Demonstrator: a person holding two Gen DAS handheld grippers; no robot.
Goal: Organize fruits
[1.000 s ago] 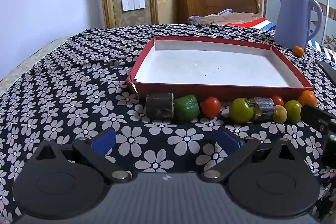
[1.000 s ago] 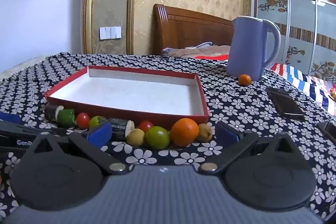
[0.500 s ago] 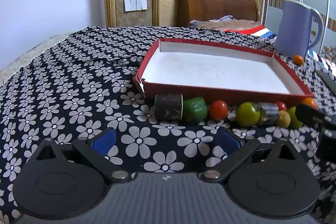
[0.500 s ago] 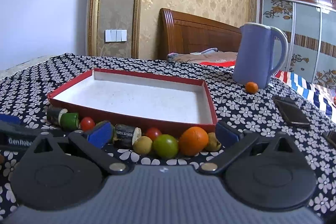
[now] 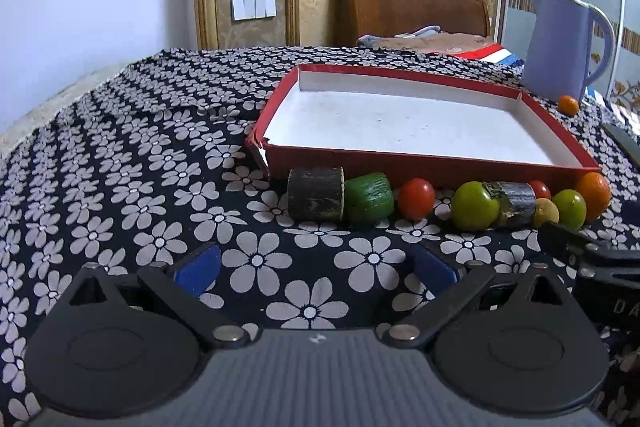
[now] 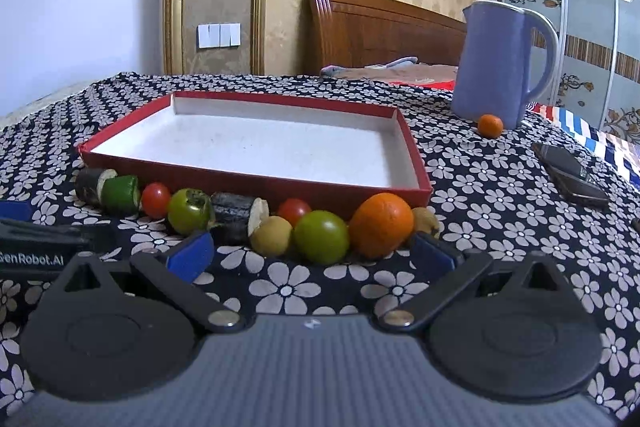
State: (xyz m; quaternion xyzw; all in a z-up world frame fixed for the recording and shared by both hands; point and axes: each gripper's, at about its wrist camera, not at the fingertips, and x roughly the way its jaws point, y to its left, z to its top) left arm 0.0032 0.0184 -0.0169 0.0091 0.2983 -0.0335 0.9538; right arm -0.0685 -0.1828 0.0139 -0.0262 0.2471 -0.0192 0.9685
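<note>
Along the near wall of an empty red tray, a tight row of small fruits and cut pieces lies on a flowered cloth, an orange near its right end. The left gripper and right gripper sit low before it, both spread wide and holding nothing. Closing on one fruit will likely nudge its touching neighbours and send round ones rolling.

Fruits in row on floral cloth, against near wall of empty red tray; small orange apart.
</note>
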